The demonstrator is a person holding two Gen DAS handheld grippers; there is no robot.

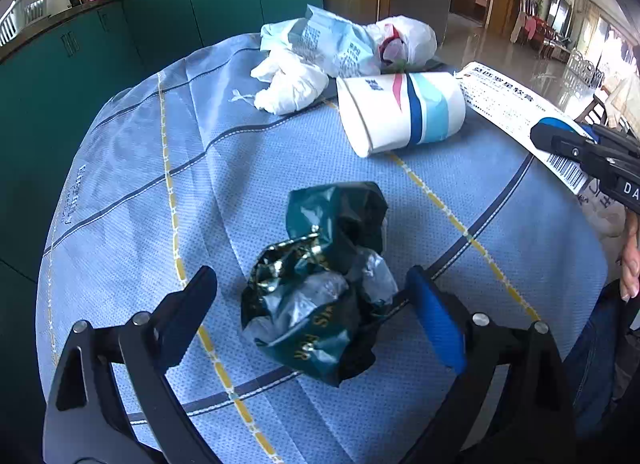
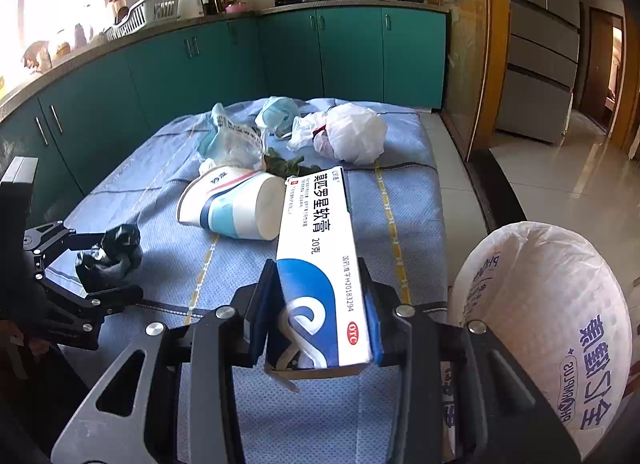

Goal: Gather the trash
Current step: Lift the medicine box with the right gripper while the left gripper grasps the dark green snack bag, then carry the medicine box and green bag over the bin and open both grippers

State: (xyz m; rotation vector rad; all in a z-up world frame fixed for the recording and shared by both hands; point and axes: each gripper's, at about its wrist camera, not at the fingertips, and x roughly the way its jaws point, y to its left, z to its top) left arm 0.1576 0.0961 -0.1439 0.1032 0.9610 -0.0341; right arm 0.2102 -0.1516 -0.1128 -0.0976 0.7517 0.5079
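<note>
Wrapper (image 1: 320, 284) sits between the spread left gripper (image 1: 312, 292) fingers, while the right gripper (image 2: 320, 308) clamps the ointment box (image 2: 320, 260) lengthwise.

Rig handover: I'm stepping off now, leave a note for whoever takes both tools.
Right tool: shut on the ointment box, lifted, its far end over the table.
Left tool: open, fingers either side of the crumpled green wrapper, not yet gripped.
White bag sits at the near right.
Still on the blue tablecloth: tipped paper cup, white tissue wad, printed plastic packaging, knotted white plastic bag, face mask.
Done: box picked. Left: bin it, then everything else.
</note>
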